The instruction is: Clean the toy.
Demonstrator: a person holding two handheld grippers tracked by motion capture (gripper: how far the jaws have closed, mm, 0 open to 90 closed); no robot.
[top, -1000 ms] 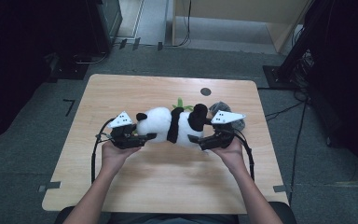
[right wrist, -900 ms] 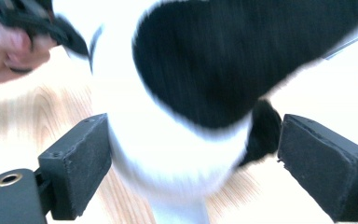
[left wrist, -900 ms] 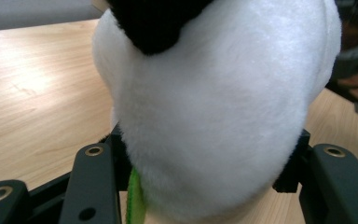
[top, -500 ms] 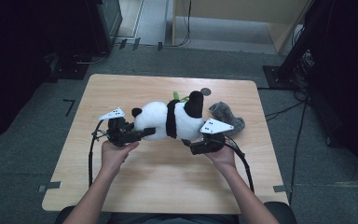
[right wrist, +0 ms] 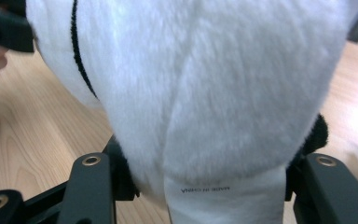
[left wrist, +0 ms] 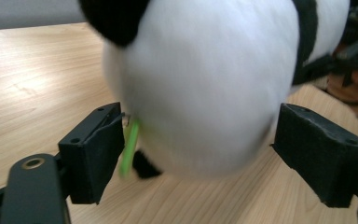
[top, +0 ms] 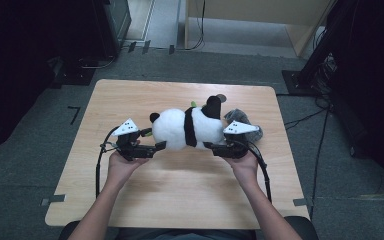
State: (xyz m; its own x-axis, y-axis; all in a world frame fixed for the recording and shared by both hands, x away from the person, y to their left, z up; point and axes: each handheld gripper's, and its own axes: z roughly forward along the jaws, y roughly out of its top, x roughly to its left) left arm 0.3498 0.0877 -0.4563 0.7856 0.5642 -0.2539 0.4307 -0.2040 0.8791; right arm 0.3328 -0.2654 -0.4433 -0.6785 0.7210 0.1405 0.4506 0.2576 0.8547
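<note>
A black-and-white panda plush [top: 187, 129] lies on its side across the middle of the wooden table [top: 180, 190], head to the left. My left gripper [top: 161, 146] is at its head. Those jaws have just been opening and stand wide around the white head [left wrist: 205, 84] without squeezing it. A thin green piece [left wrist: 130, 144] hangs by the left pad. My right gripper [top: 209, 145] is at the rear end. Its jaws have just been closing and now pinch the white fur [right wrist: 214, 84] near a sewn label [right wrist: 205, 190].
A crumpled grey thing [top: 242, 120] lies on the table just behind the right gripper. A small dark round mark [top: 221, 97] sits near the far edge. A cable trails from each gripper toward the person.
The panda has rolled a little, and a black leg now sticks up at its far right. The right gripper has drawn in against its rear. Both hands stayed in nearly the same place.
</note>
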